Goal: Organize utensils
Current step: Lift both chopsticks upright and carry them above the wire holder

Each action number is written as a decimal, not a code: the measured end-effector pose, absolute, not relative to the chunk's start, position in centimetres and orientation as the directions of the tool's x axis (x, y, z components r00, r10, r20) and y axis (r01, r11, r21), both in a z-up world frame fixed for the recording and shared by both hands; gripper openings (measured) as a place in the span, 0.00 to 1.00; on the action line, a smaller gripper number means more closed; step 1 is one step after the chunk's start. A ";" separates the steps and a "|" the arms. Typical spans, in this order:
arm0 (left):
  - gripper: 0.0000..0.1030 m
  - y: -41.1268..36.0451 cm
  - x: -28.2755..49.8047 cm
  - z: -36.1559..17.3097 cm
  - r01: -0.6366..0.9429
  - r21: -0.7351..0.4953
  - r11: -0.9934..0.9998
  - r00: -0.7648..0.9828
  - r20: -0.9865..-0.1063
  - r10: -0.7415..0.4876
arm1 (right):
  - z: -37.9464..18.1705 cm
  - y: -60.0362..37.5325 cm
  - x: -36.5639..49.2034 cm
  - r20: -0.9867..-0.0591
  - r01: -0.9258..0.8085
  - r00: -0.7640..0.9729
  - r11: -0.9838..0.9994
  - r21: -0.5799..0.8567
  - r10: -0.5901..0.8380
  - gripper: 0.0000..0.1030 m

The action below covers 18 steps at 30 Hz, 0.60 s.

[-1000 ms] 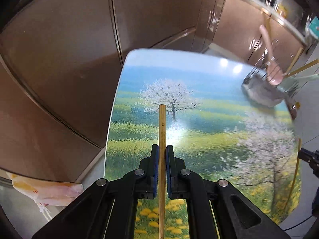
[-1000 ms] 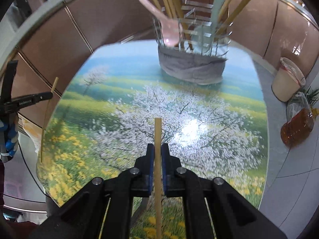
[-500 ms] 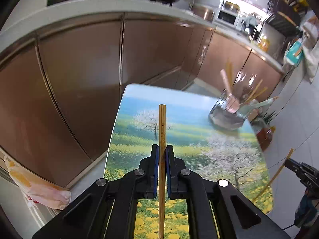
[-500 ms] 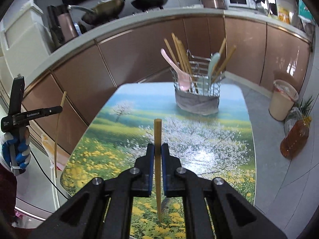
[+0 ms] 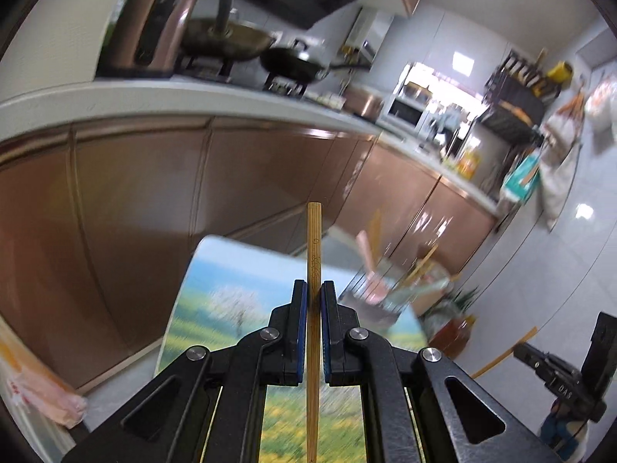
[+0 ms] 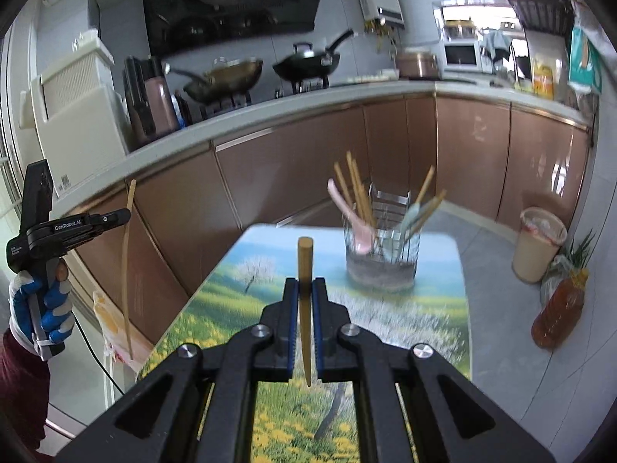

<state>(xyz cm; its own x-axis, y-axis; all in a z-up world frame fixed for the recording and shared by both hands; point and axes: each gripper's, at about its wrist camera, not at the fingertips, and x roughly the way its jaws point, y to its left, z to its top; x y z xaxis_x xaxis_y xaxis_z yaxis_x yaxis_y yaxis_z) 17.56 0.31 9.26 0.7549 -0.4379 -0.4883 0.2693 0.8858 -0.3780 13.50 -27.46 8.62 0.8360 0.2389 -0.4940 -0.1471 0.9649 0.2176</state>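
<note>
My left gripper is shut on a bamboo chopstick that runs straight up between its blue pads, high above the table. In the right wrist view my right gripper is shut on a second chopstick, its thick end pointing forward. A wire utensil holder stands at the far end of the landscape-print table, holding several chopsticks, a pink spoon and a pale green spoon. The same holder looks blurred in the left wrist view. Each view shows the other gripper with its chopstick at the side.
Brown kitchen cabinets under a white counter with woks run behind the table. A cream bin, an oil bottle and a plant stand on the floor to the right. A plastic bag hangs at the left.
Both grippers have risen and tilted up, each still holding its chopstick. The table and holder have dropped lower and smaller in both views, and the counter top has come into sight.
</note>
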 end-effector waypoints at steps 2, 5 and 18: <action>0.06 -0.8 18.9 10.3 0.291 -0.401 0.869 0.756 -0.461 -0.465 | 10.2 -28.0 14.1 -0.472 -0.148 0.851 0.967 0.206 0.231 0.06; 0.06 -2.9 21.4 11.7 0.320 -0.435 0.842 0.758 -0.416 -0.503 | 12.5 -29.0 15.5 -0.439 -0.147 0.871 0.970 0.193 0.220 0.06; 0.06 -15.5 35.2 12.2 0.422 -0.477 0.771 0.766 -0.267 -0.584 | 18.2 -35.6 25.6 -0.318 -0.119 0.933 0.978 0.171 0.169 0.06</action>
<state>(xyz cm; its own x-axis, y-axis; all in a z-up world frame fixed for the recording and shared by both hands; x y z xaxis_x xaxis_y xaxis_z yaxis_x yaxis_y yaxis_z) 35.18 -15.49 12.24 0.7664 -0.5844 -0.2665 0.4219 0.7709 -0.4771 25.65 -35.64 18.16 0.9328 0.1689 -0.3184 -0.1188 0.9781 0.1709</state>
